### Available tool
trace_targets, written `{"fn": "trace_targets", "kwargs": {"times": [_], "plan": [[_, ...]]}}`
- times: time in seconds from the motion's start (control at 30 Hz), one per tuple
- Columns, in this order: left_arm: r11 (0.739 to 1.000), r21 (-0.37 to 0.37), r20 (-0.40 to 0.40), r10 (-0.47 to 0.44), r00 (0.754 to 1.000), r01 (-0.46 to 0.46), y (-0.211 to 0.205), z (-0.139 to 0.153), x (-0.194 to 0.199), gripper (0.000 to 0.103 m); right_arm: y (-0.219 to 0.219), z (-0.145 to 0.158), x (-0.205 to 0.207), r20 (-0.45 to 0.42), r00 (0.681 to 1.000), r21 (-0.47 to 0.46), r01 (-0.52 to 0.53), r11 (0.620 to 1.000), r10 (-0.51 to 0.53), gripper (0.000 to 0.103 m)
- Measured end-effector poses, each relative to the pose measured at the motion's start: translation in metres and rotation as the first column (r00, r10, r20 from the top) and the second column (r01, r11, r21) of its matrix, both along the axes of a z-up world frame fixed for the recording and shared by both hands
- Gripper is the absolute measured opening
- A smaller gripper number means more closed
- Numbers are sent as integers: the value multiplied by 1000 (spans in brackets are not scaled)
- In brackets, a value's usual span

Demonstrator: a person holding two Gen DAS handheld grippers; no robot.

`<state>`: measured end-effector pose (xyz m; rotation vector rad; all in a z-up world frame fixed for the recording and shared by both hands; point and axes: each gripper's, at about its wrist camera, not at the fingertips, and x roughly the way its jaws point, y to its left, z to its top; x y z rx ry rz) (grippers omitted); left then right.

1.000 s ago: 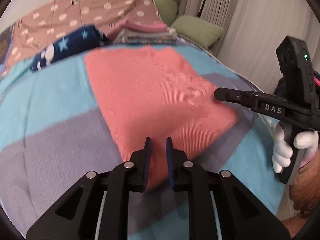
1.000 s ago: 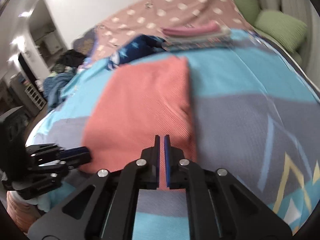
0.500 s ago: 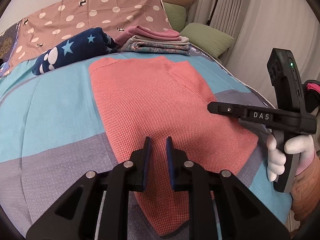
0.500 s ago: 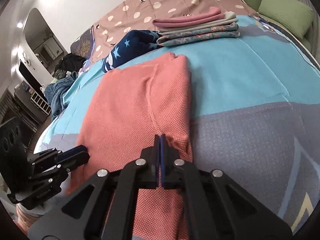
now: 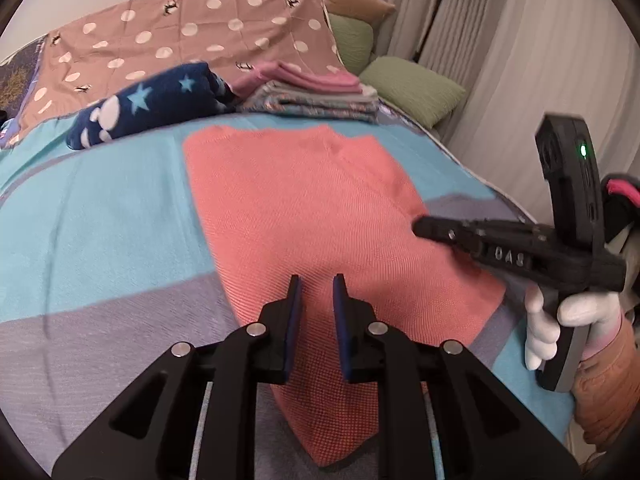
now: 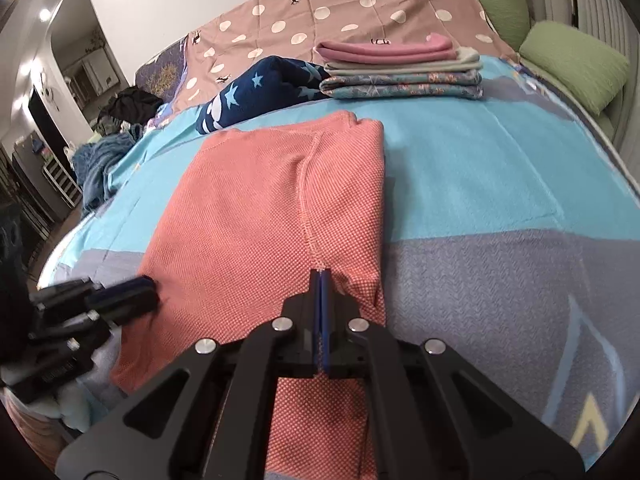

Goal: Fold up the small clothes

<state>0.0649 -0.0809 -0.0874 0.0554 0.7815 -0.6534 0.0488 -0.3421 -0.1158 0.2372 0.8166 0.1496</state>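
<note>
Left wrist view shows the left hand-held gripper [image 5: 316,300] with its jaws a little apart, as they were a second ago, and nothing pinched; the coral garment [image 5: 320,220] lies flat on the bed [image 5: 100,220] under and ahead of them. Its near edge now runs further beneath the fingers than it did a second ago, so this tool has come in over the cloth. To the right, the right hand-held gripper [image 5: 420,226] hangs over the garment's right side, held by a white-gloved hand [image 5: 560,320].

In the right wrist view that right tool's jaws, a sliver apart a second ago, are now pressed together at a stitched seam, and I cannot tell whether any cloth is caught between them. My guess is both hands are lining up on the near edge for the next fold.

No container is in sight; finished pieces sit as a folded stack [image 6: 404,68] at the far side, beside a navy star-patterned bundle [image 6: 256,92].
</note>
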Motion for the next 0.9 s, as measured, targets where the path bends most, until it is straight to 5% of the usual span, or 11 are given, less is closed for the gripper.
{"fn": "trace_targets", "kwargs": {"times": [0.1,0.23,0.37,0.47,0.6,0.73,0.9], "plan": [[998,38,30,50,998,-51,8,9,14,28,-1,17,-1,23,1000,-19,-8,1000,9,11],[995,66,-51,71,996,-68,8,-2,51,31,-2,38,9,73,997,-33,-33,999,36,13],[994,85,-66,79,995,-74,0,-16,68,50,3,36,34,60,994,-36,-87,996,89,17],[996,38,-102,84,991,-81,7,-23,73,55,1,4,57,-54,997,-90,-65,994,60,20],[997,-18,-156,71,985,-74,16,-28,81,57,-12,4,54,-37,997,-29,-71,997,70,20],[998,0,-139,65,988,-65,12,-26,77,58,-23,13,45,-21,997,-17,-70,997,70,50],[999,-8,-160,48,986,-50,13,-26,81,58,-49,12,36,-41,997,31,-57,998,58,56]]}}
